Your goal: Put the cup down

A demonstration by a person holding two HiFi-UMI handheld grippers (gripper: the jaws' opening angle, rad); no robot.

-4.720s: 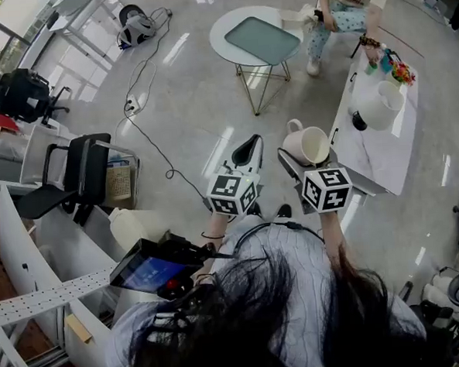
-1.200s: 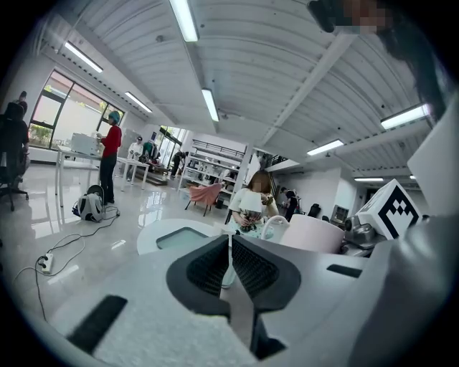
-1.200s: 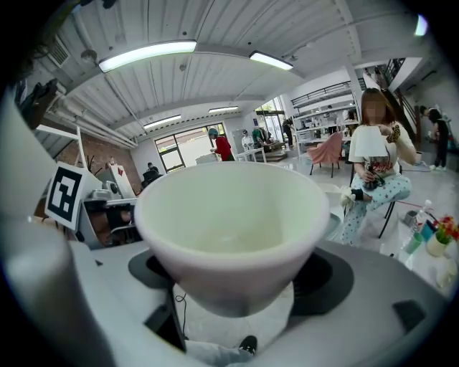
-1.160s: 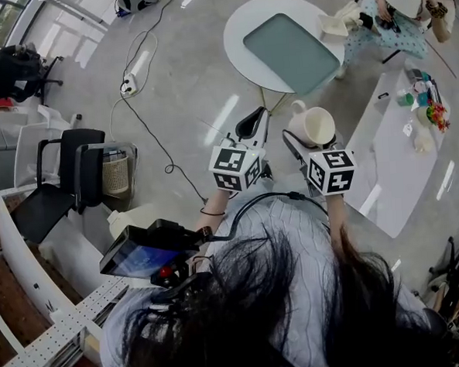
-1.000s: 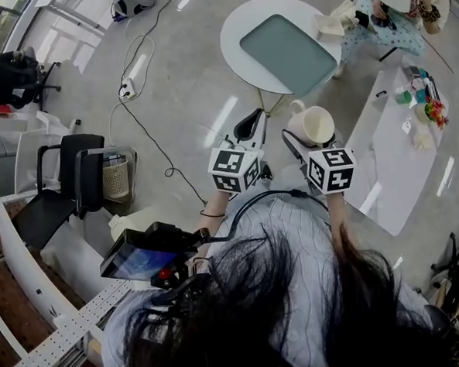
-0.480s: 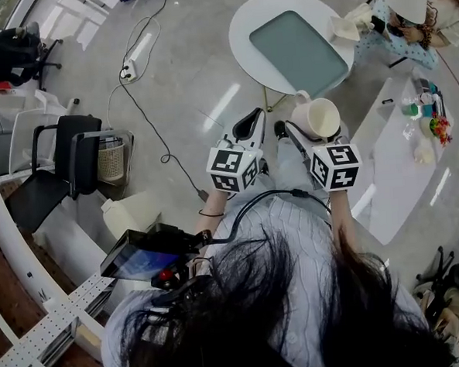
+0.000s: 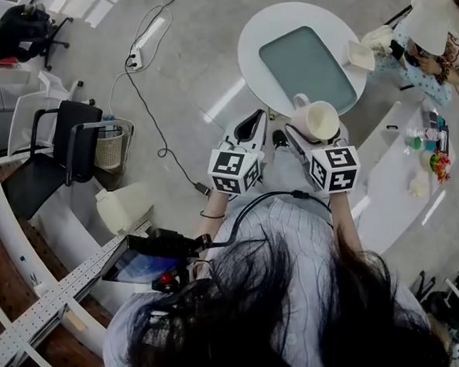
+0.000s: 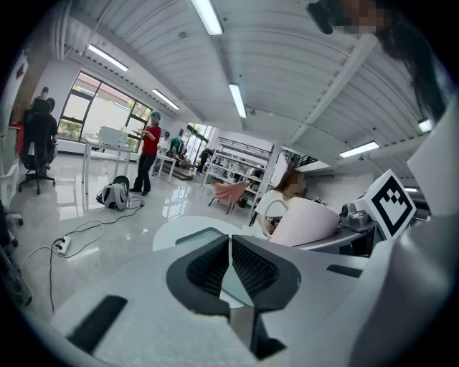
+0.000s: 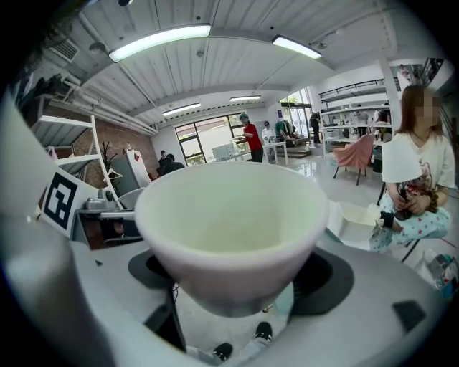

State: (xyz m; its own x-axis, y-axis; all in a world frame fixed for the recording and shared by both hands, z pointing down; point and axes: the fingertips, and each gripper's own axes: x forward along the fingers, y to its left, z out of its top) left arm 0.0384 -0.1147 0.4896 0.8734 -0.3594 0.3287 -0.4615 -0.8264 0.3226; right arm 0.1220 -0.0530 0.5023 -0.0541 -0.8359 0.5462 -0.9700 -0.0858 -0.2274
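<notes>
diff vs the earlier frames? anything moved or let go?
The person carried the cup away from the long white table toward the round table; in the head view it now overlaps that table's near edge. Unchanged: right claw shut on the cup, left claw shut and empty.

In the right gripper view the cup [image 9: 229,229] covers most of both pads [image 9: 326,281], handle unseen; items [image 7: 437,162] on the long tabletop [image 7: 392,178] are too small to tell

Ahead of me, a grey-green rectangular tray [image 7: 306,67] lies centred on a round white table [image 7: 253,31]; a black office chair [image 7: 50,163] stands at my left.
</notes>
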